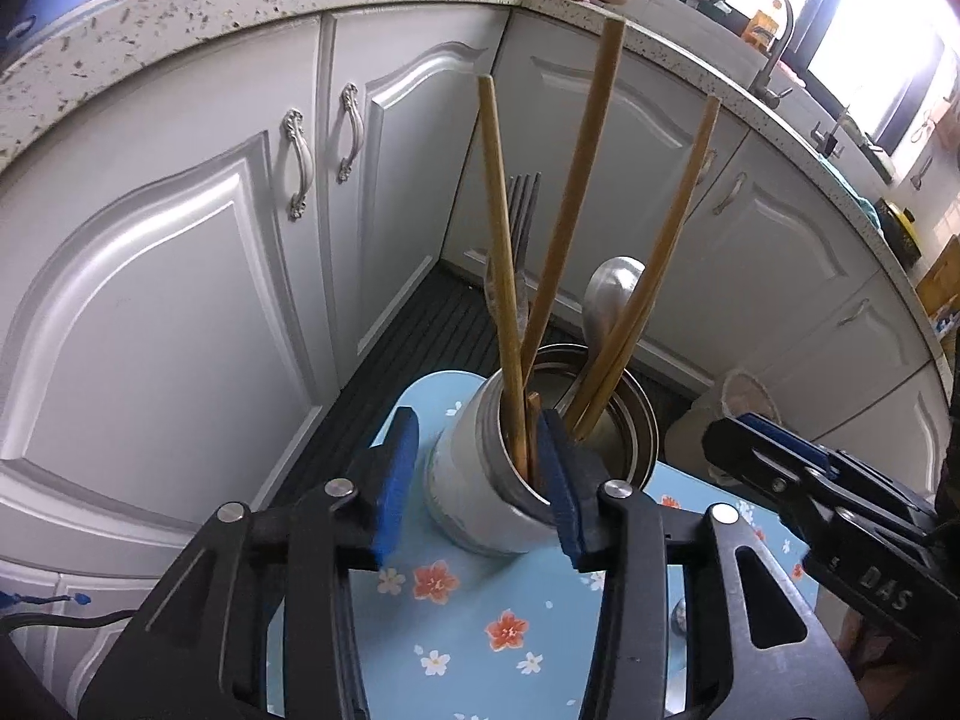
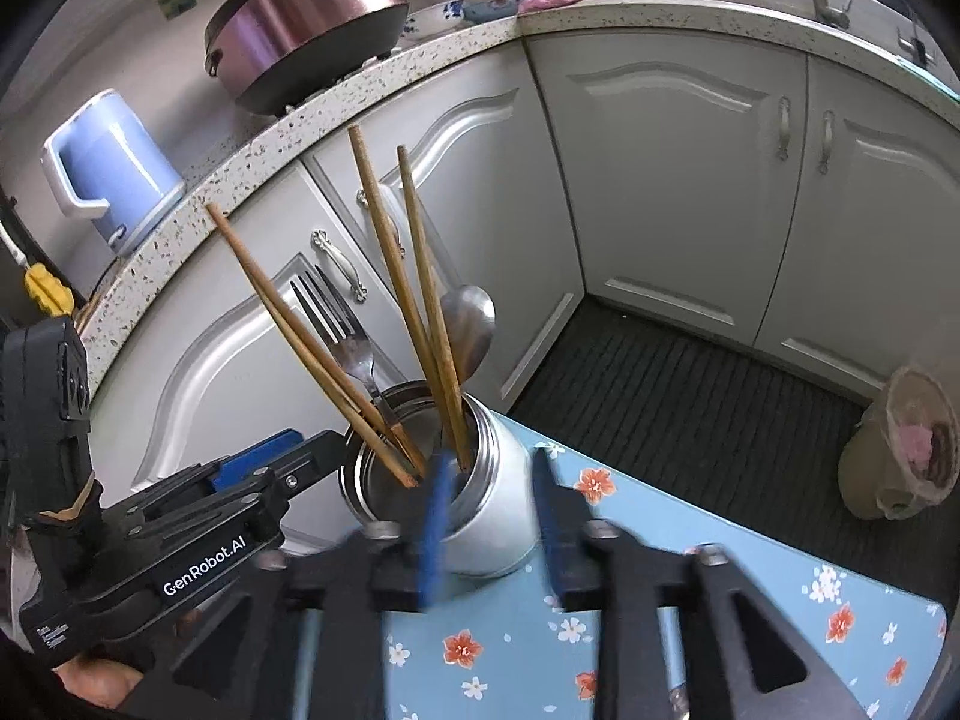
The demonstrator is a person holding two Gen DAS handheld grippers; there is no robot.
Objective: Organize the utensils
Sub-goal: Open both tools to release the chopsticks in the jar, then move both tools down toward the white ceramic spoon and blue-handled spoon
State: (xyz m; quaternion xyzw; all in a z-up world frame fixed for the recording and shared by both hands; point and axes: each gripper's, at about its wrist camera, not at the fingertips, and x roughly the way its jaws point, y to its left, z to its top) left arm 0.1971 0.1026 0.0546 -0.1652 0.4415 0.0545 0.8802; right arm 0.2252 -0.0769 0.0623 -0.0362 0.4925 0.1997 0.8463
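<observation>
A white steel-rimmed utensil jar (image 1: pixel 462 480) (image 2: pixel 504 510) stands on a blue flowered tabletop (image 1: pixel 480 630) (image 2: pixel 780 570). Several wooden chopsticks (image 1: pixel 501 228) (image 2: pixel 390 276), a fork (image 1: pixel 523 210) (image 2: pixel 342 324) and a spoon (image 1: pixel 609 294) (image 2: pixel 471 324) stand in it. My left gripper (image 1: pixel 480 486) is open and straddles the jar's near wall, its right pad next to a chopstick at the mouth. My right gripper (image 2: pixel 492 516) is open too, one blurred pad over the mouth and the other outside the wall. Each gripper shows in the other's view: the right (image 1: pixel 780 468), the left (image 2: pixel 270 468).
White cabinet doors (image 1: pixel 180 300) under a speckled counter (image 2: pixel 252 144) wrap around the corner behind the table. A blue kettle (image 2: pixel 108 174) and a dark pot (image 2: pixel 306 18) sit on the counter. A pale basket (image 2: pixel 900 450) stands on the dark ribbed floor mat (image 2: pixel 690 390).
</observation>
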